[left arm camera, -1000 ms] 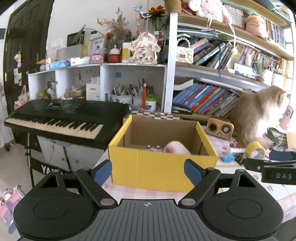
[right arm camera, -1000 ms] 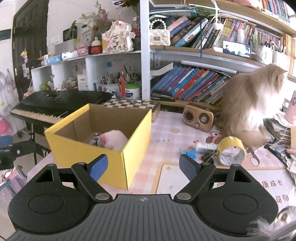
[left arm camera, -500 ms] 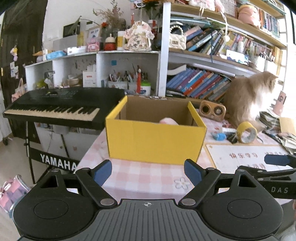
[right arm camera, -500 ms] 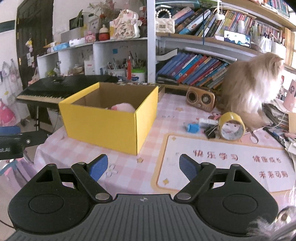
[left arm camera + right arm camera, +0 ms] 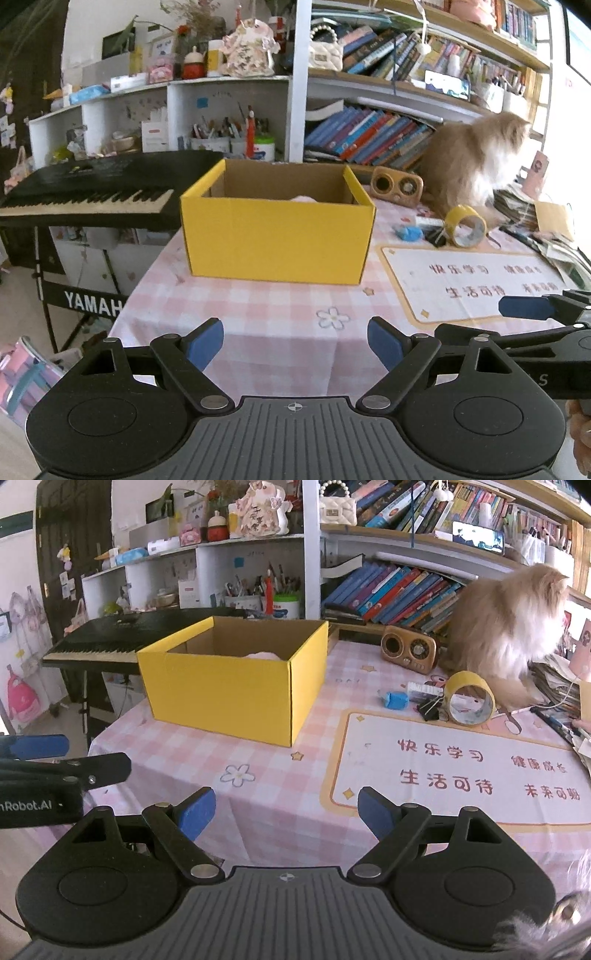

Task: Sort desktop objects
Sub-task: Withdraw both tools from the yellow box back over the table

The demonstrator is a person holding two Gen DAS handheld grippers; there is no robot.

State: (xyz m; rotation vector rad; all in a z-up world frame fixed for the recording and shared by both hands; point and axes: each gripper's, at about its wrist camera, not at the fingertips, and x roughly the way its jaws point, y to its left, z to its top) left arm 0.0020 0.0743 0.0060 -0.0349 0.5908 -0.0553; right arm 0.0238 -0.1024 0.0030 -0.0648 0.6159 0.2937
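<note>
A yellow cardboard box (image 5: 277,240) (image 5: 229,694) stands open on the pink checked tablecloth (image 5: 258,314). A pink soft thing (image 5: 264,655) lies inside it, mostly hidden. To its right lie a roll of yellow tape (image 5: 464,225) (image 5: 469,703), a blue eraser-like item (image 5: 408,232) (image 5: 396,699), a black binder clip (image 5: 430,710) and a white stick (image 5: 424,688). My left gripper (image 5: 295,341) is open and empty, in front of the table's near edge. My right gripper (image 5: 286,810) is open and empty, over the near edge.
A fluffy cat (image 5: 506,638) sits at the back right beside a wooden radio (image 5: 410,650). A white printed mat (image 5: 461,771) covers the right part. A black keyboard (image 5: 85,192) stands left of the table. Bookshelves (image 5: 369,129) line the back. Papers (image 5: 557,683) pile at the far right.
Both grippers have drawn back from the box toward the table's near edge and sunk lower. The box now looks farther away. Both stay open and empty.
</note>
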